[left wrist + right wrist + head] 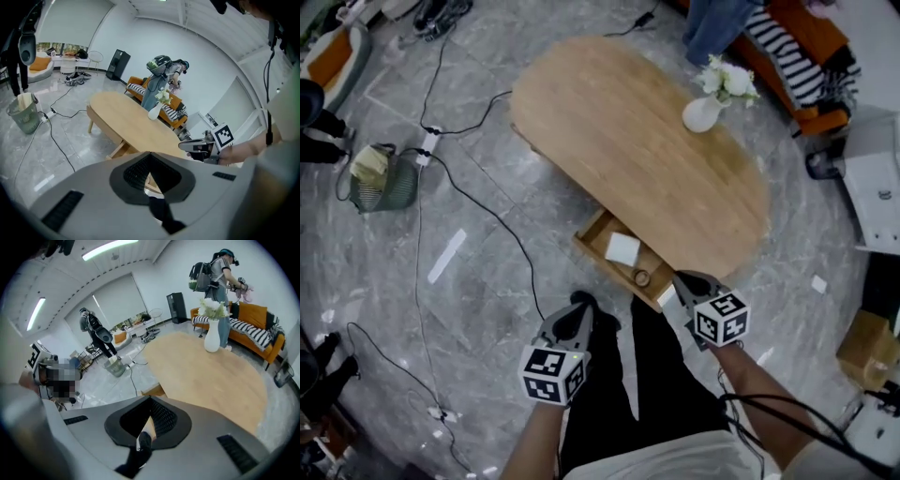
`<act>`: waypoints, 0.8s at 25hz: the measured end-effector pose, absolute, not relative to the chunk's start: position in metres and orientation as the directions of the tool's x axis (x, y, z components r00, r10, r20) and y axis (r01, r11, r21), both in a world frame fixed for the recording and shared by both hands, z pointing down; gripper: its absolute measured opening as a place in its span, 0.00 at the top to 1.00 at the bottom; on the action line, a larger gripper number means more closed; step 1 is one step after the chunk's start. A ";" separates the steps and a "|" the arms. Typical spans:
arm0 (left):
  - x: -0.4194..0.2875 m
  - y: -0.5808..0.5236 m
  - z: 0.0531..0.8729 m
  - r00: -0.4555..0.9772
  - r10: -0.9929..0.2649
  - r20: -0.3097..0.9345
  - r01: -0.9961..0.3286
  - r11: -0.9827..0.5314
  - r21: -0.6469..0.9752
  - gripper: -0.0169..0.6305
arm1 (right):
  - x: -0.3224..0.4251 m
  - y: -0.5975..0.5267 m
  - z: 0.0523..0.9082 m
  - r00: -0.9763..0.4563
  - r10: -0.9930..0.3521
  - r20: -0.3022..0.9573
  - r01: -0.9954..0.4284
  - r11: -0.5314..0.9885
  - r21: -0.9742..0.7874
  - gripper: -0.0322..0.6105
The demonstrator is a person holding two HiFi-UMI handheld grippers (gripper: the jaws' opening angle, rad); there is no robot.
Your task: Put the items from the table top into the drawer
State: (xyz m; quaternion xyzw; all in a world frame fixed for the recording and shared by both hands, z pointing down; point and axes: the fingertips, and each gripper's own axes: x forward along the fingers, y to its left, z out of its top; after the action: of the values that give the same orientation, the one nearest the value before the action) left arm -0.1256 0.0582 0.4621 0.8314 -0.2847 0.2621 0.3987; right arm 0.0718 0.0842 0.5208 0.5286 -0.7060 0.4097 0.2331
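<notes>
The oval wooden table (619,131) carries only a white vase of white flowers (705,111). Its drawer (598,234) stands pulled out at the near edge, with a white flat item (622,248) and a small round item (642,277) inside. My left gripper (579,304) hangs shut and empty over the floor, left of the drawer. My right gripper (684,279) is shut and empty just right of the drawer's near corner. The left gripper view shows closed jaws (150,154) and the right gripper (197,146) beyond. The right gripper view also shows closed jaws (151,400).
A green basket (382,178), a power strip (428,142) and black cables (492,216) lie on the grey floor at left. An orange sofa with a striped cushion (797,56) and a standing person (712,28) are behind the table. A cardboard box (867,347) sits at right.
</notes>
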 end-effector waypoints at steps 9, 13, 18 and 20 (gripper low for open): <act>-0.120 0.073 0.398 0.717 -0.263 0.645 -0.658 -0.559 0.504 0.98 | 0.089 0.119 0.440 -0.317 -0.589 0.744 -0.936 0.069 -0.345 0.90; -0.114 0.082 0.374 0.709 -0.292 0.641 -0.670 -0.562 0.485 0.97 | 0.096 0.135 0.410 -0.333 -0.597 0.729 -0.929 0.077 -0.361 0.90; -0.109 0.098 0.344 0.687 -0.343 0.641 -0.701 -0.544 0.461 0.97 | 0.108 0.157 0.381 -0.358 -0.598 0.717 -0.923 0.112 -0.368 0.89; -0.108 0.105 0.336 0.679 -0.360 0.640 -0.712 -0.536 0.454 0.97 | 0.112 0.165 0.373 -0.366 -0.595 0.716 -0.921 0.122 -0.370 0.89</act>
State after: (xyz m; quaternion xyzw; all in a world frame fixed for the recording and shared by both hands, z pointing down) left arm -0.1082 0.1052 0.3364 0.8420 -0.3182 0.2434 0.3613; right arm 0.1122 0.1647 0.3734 0.5253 -0.7213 0.4035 0.2023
